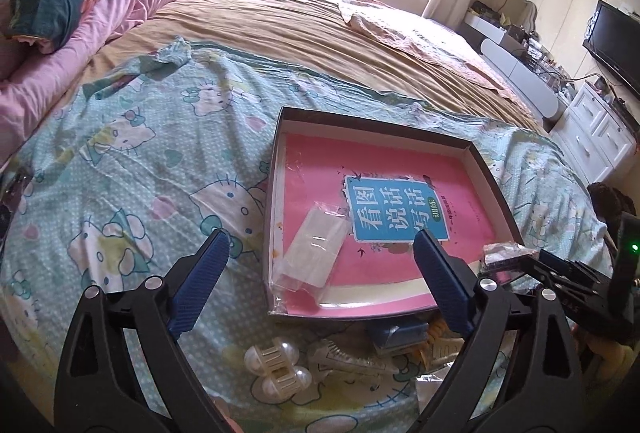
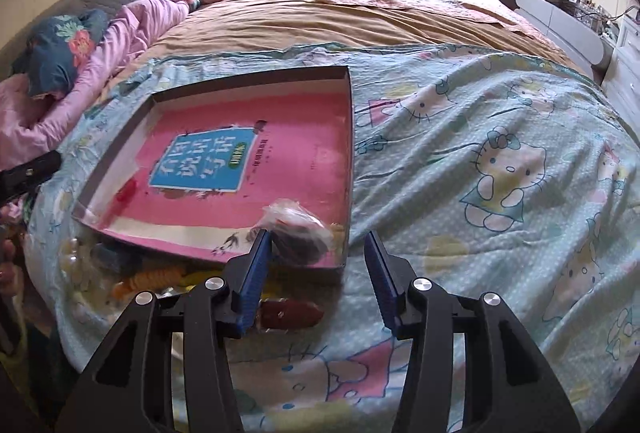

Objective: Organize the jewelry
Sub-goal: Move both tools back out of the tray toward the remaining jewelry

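A shallow dark box with a pink book inside lies on the Hello Kitty sheet; it also shows in the right wrist view. A clear plastic bag lies in the box's near left part. A clear bag with a dark item sits at the box's near right corner, touching my right gripper's left finger. My left gripper is open over the box's near edge. My right gripper is open and empty. A pearl hair clip, a clear claw clip and a dark red clip lie on the sheet before the box.
More small items, a blue box and orange-yellow pieces, lie in front of the box. Pink and blue bedding is piled at the left. A white dresser and TV stand right of the bed.
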Available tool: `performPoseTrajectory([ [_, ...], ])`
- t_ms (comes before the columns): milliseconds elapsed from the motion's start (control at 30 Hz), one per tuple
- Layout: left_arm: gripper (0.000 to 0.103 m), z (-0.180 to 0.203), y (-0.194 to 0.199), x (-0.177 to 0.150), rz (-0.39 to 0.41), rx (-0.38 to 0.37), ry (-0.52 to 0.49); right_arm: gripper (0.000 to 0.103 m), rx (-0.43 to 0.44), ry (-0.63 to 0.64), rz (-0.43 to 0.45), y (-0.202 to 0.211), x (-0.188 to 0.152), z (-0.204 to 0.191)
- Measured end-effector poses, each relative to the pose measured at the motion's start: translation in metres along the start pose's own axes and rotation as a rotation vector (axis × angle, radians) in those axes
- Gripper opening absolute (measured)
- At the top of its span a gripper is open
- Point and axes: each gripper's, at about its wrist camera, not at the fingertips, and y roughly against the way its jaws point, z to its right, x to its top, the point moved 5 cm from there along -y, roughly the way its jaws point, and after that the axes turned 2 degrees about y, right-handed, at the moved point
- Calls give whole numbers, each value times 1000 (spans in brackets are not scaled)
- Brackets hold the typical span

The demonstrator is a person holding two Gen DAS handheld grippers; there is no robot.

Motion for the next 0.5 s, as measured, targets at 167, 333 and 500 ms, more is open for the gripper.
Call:
performPoseTrajectory([
  [167,93,1,15,0,24,9,-12,47,-5,-21,3,-6,5,4],
  [333,93,-2,30,4,54,18,-6,63,8,-7,74,19,12,1],
  [500,93,-7,49,6,88,18,12,80,37,-11,170,55,22,0],
])
